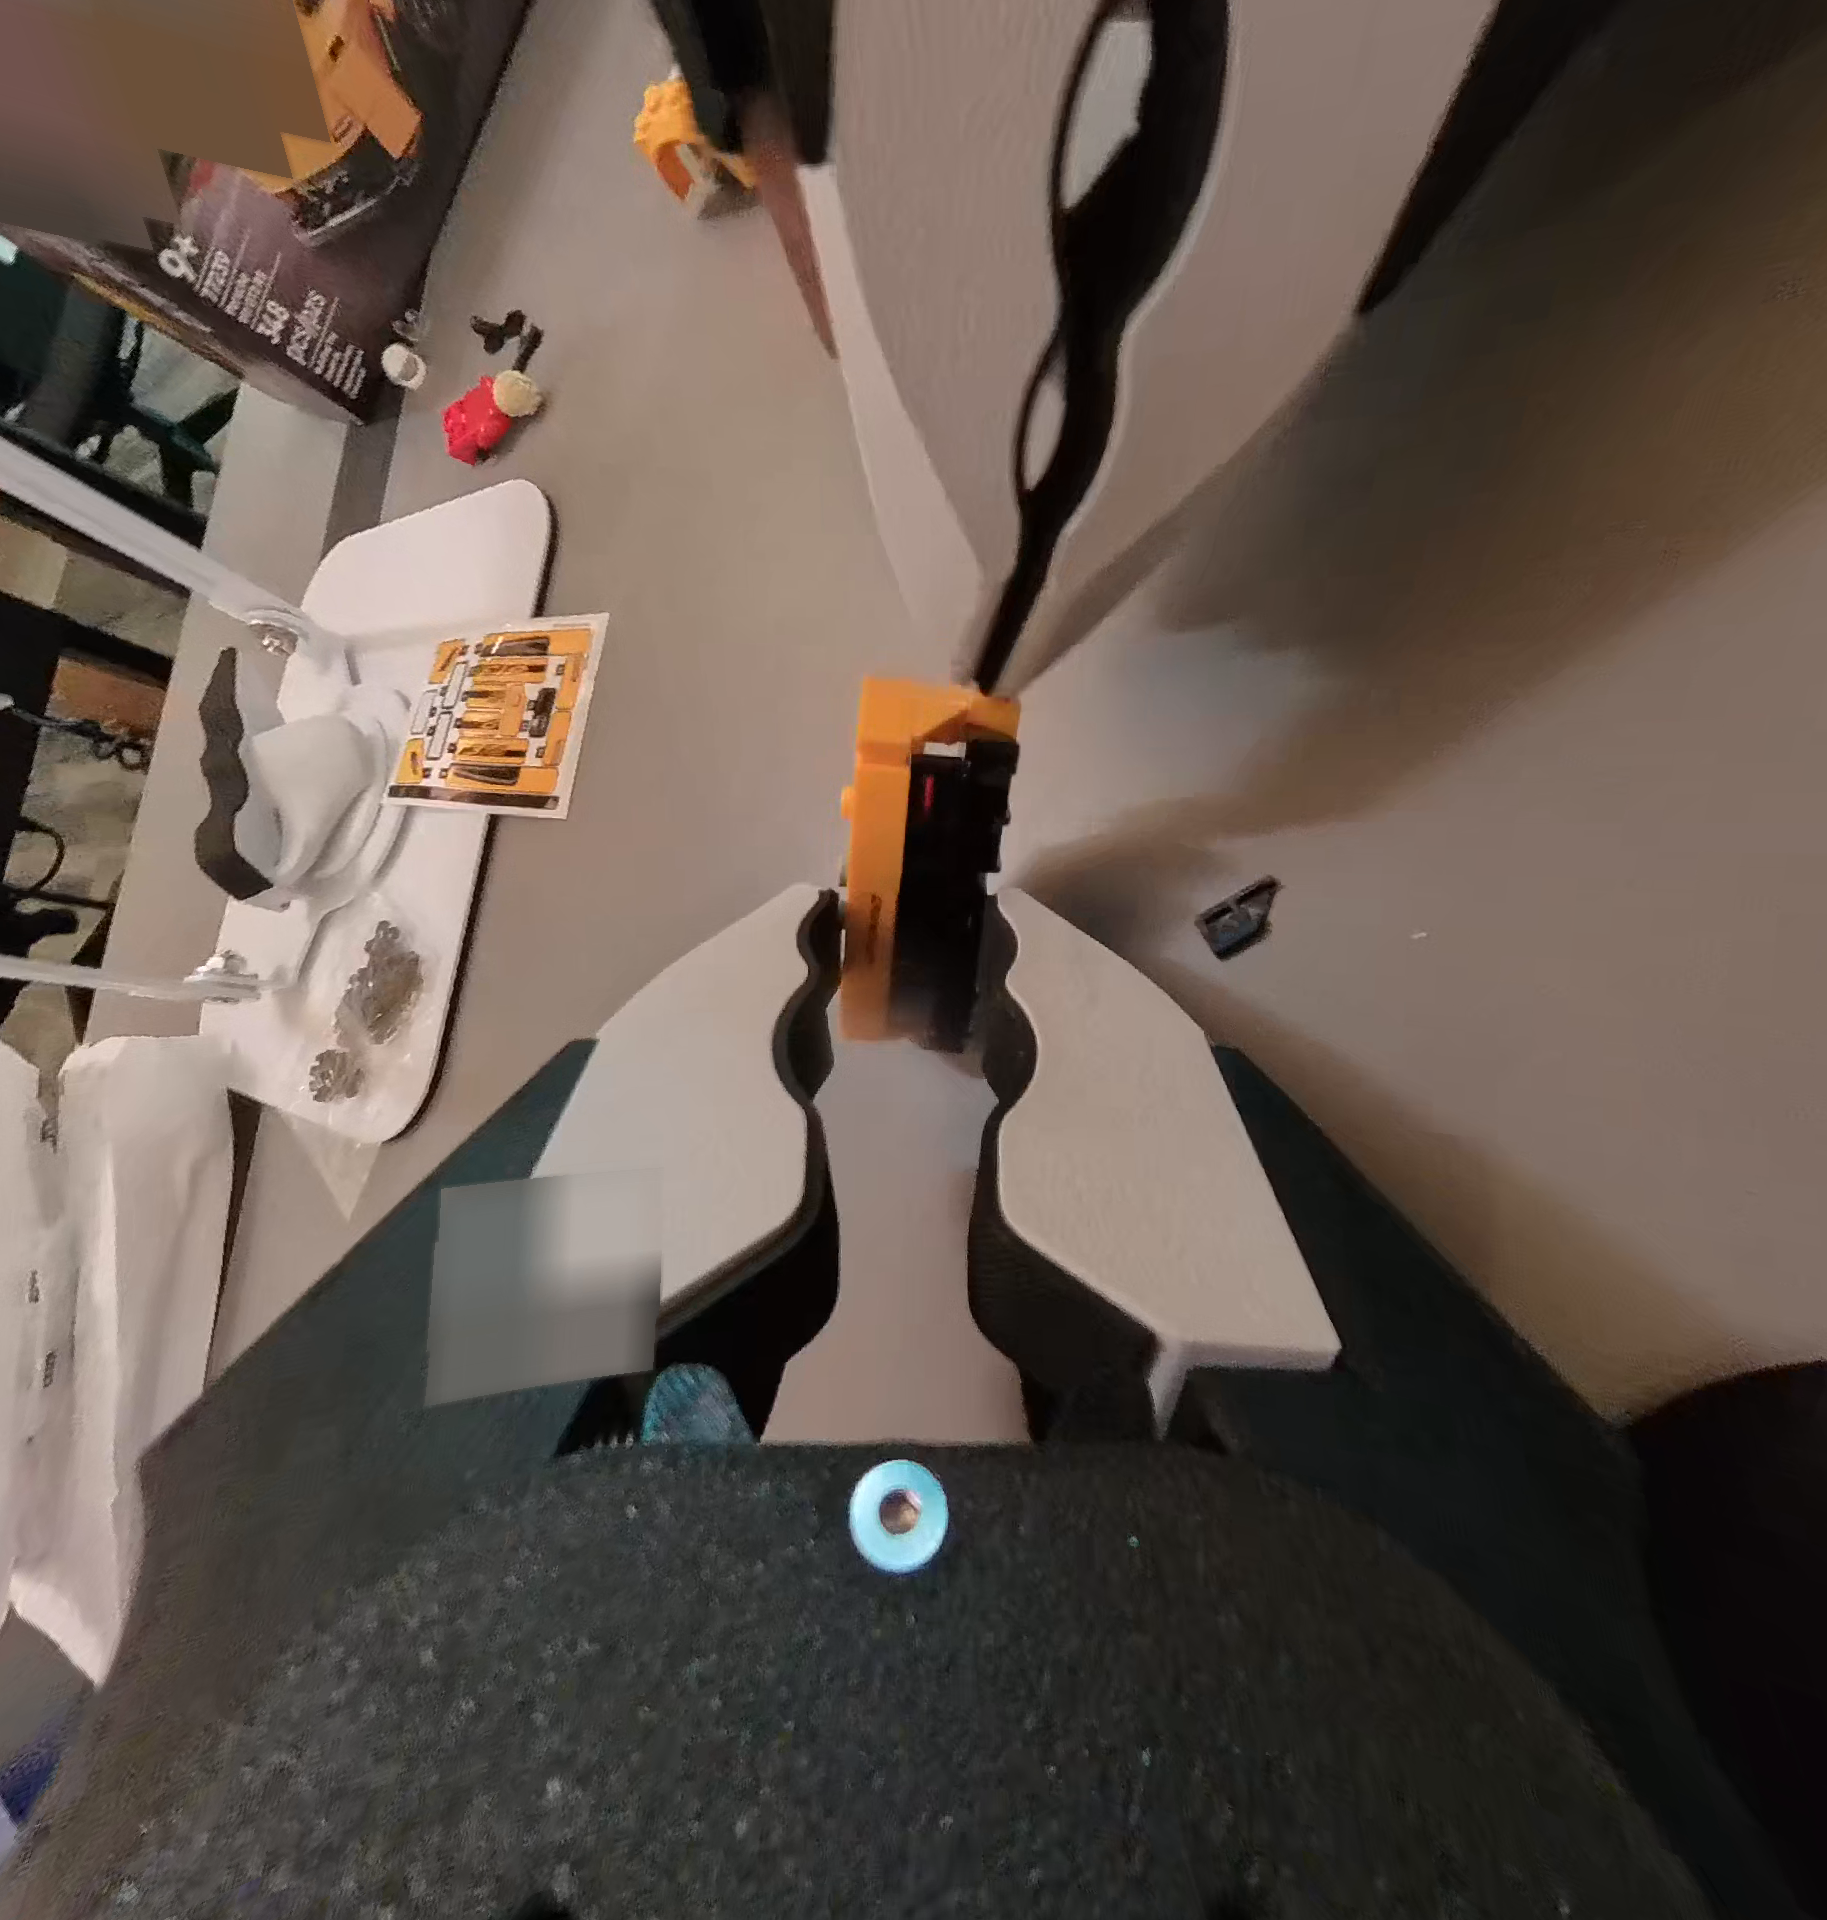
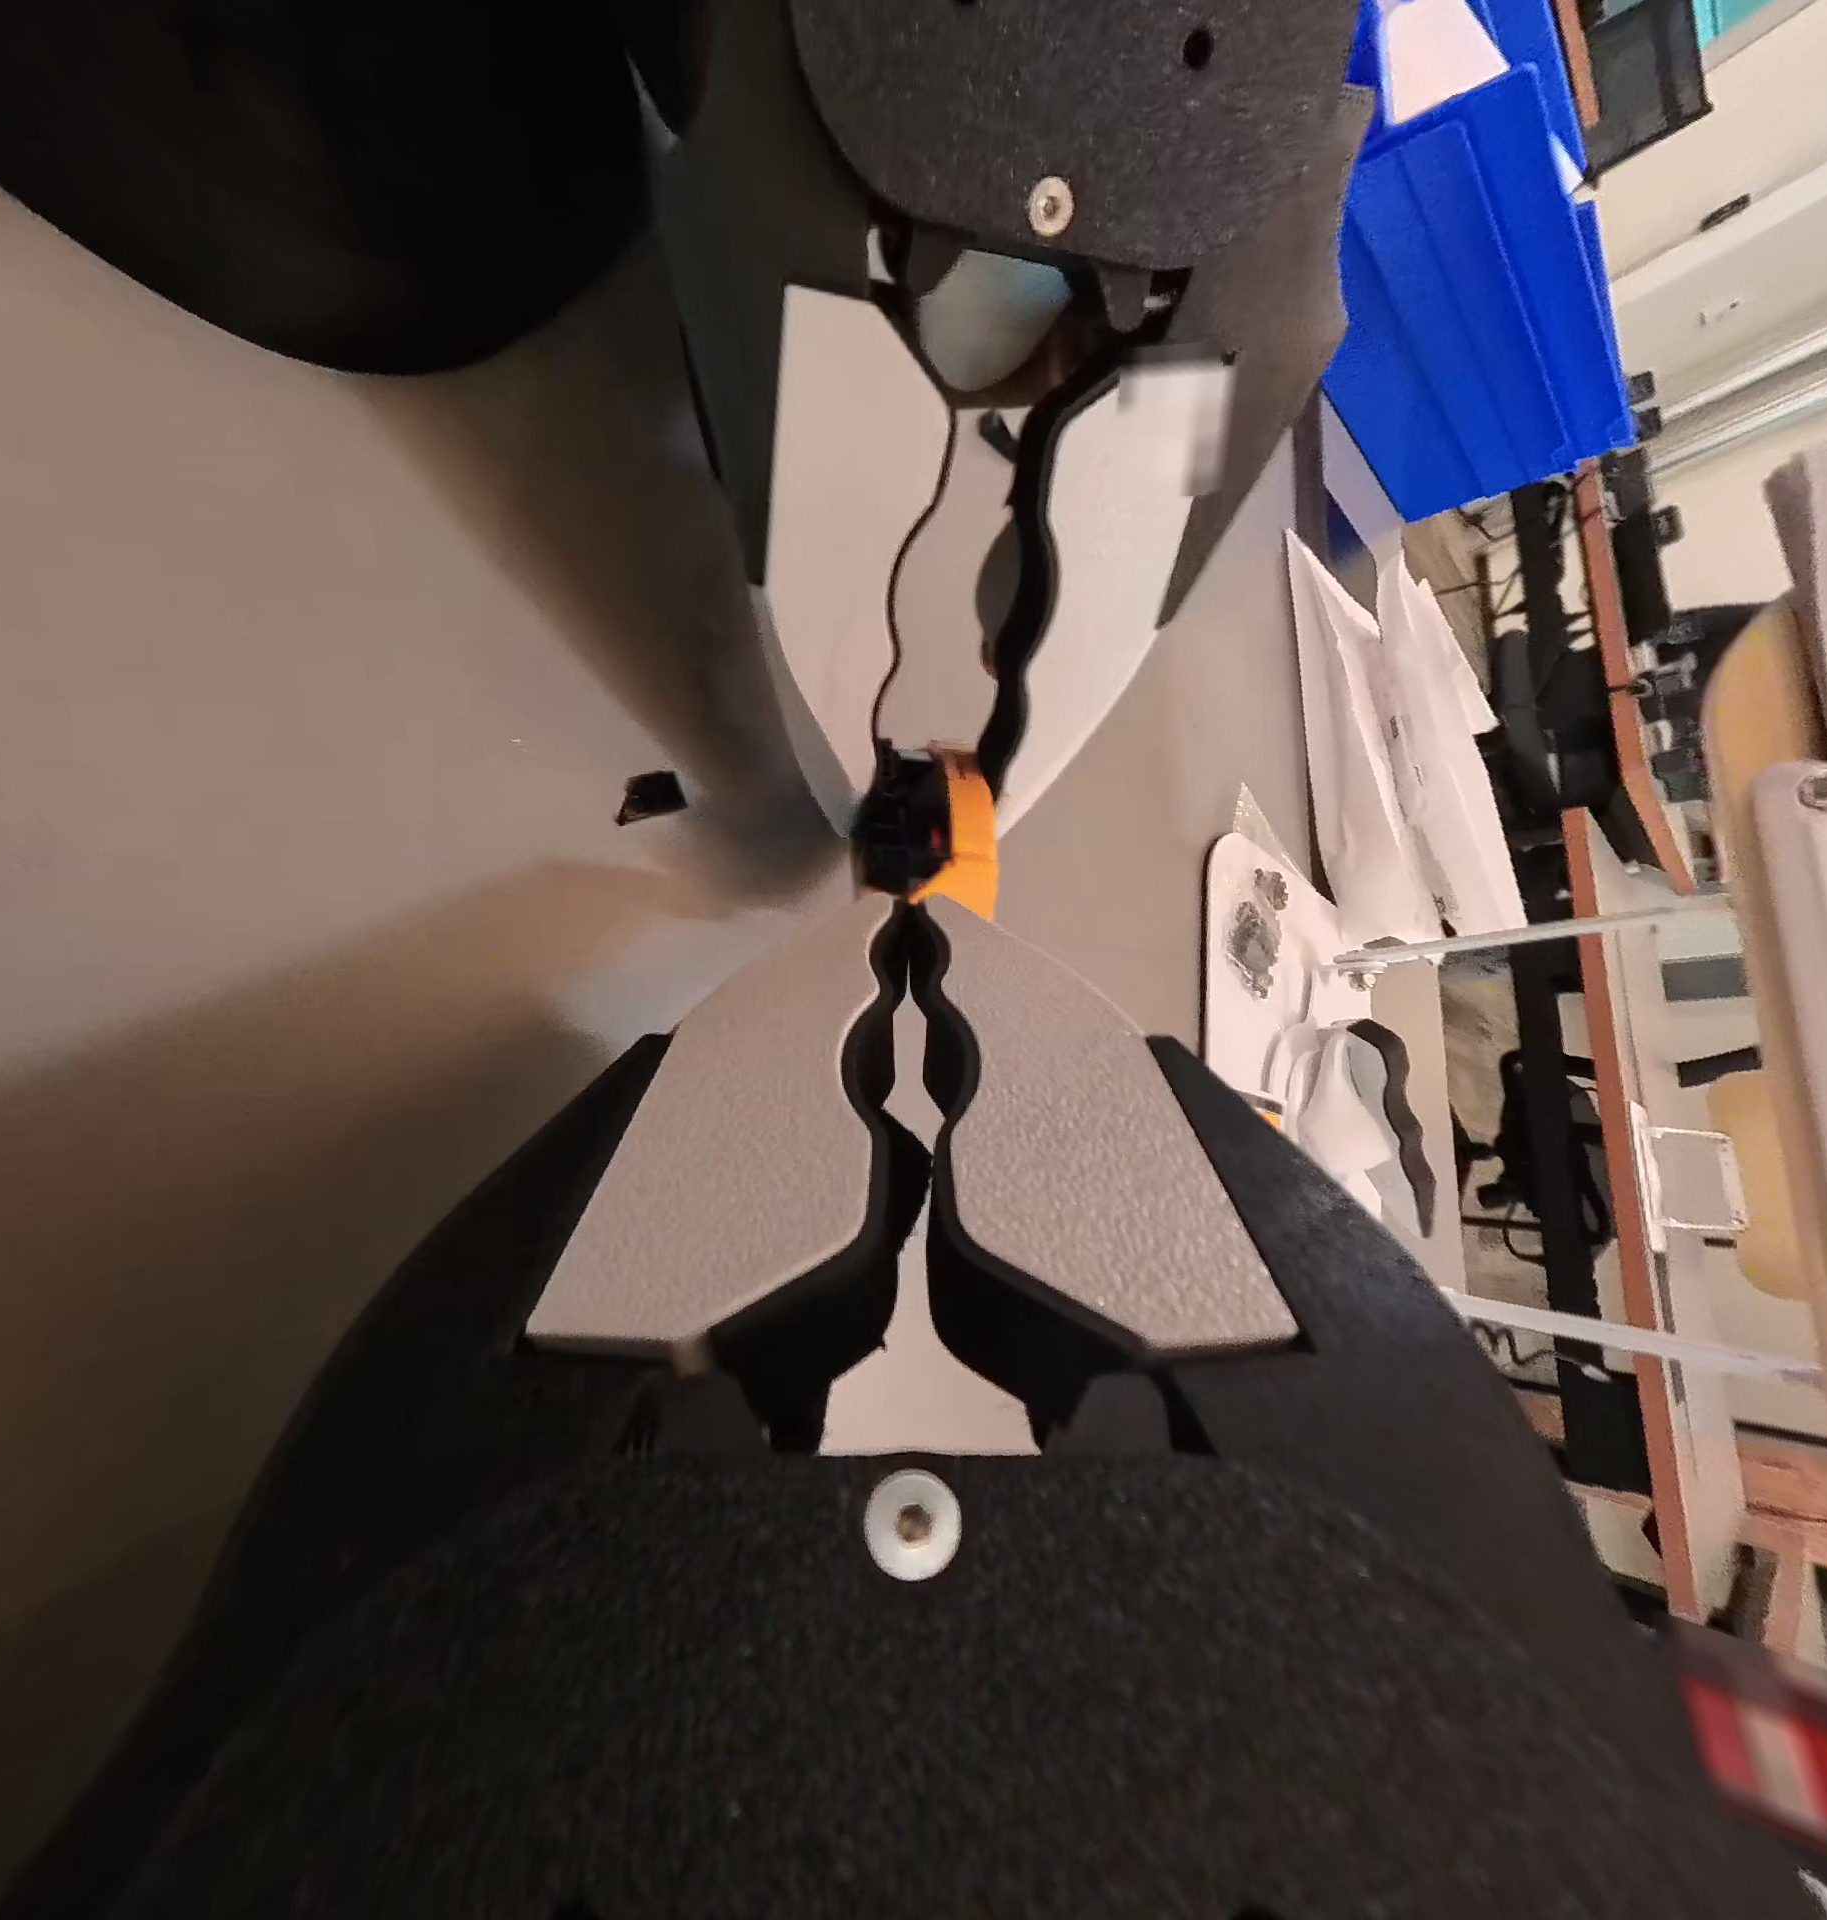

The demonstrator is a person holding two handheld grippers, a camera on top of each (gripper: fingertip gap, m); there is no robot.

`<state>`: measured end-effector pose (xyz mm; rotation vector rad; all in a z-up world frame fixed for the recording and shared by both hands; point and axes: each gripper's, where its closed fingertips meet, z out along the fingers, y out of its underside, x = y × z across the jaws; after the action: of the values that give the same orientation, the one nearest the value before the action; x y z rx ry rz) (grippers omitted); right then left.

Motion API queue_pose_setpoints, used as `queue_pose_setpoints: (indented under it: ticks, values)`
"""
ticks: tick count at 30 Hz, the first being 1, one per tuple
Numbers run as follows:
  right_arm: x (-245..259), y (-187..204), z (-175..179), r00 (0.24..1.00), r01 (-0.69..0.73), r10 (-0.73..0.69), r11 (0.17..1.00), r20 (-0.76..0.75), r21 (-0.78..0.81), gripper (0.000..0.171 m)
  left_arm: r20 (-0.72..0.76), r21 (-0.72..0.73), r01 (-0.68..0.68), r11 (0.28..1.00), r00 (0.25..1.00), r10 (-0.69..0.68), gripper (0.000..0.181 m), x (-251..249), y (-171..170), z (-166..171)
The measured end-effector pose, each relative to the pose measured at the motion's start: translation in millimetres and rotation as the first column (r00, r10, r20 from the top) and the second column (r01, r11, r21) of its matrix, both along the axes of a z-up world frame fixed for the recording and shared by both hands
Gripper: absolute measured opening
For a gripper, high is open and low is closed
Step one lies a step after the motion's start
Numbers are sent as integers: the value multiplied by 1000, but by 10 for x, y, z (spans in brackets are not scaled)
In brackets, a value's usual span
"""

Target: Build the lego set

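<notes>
Two grippers meet over the grey table (image 1: 680,520), nose to nose. The left gripper (image 1: 909,966) squeezes an orange and black lego piece (image 1: 924,862) between its fingers, so the piece is up off the table and kept steady. The right gripper (image 2: 911,920) has its fingers pressed almost flat together, and its tip touches the far end of that same piece. I cannot tell if it pinches a tiny part or only pushes. I think one gripper holds the piece firm so the other can press something onto it. A small black brick (image 1: 1239,914) lies loose on the table close by, maybe waiting for its turn. Farther off sit a sticker sheet (image 1: 498,717), a little red figure (image 1: 483,416), another orange lump of lego (image 1: 680,135) and the set's box (image 1: 285,229). They are out of the way, so the work spot is free.
</notes>
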<state>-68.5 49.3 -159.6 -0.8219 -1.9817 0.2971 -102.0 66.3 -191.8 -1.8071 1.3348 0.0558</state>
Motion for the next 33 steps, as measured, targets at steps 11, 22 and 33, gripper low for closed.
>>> queue_pose_setpoints:
  ticks: [11,22,33]
  values:
    - [5,-116,-25,999,-28,29,999,23,-35,11,10,-29,3,1000,1000,-3,25,64,-35,-6]
    - [15,-123,-74,998,-22,24,999,62,-31,7,7,-52,25,998,1000,-24,25,88,-76,-27]
    - [44,-135,-52,996,-38,42,998,75,-45,7,56,-59,66,996,996,-63,26,134,-105,-14]
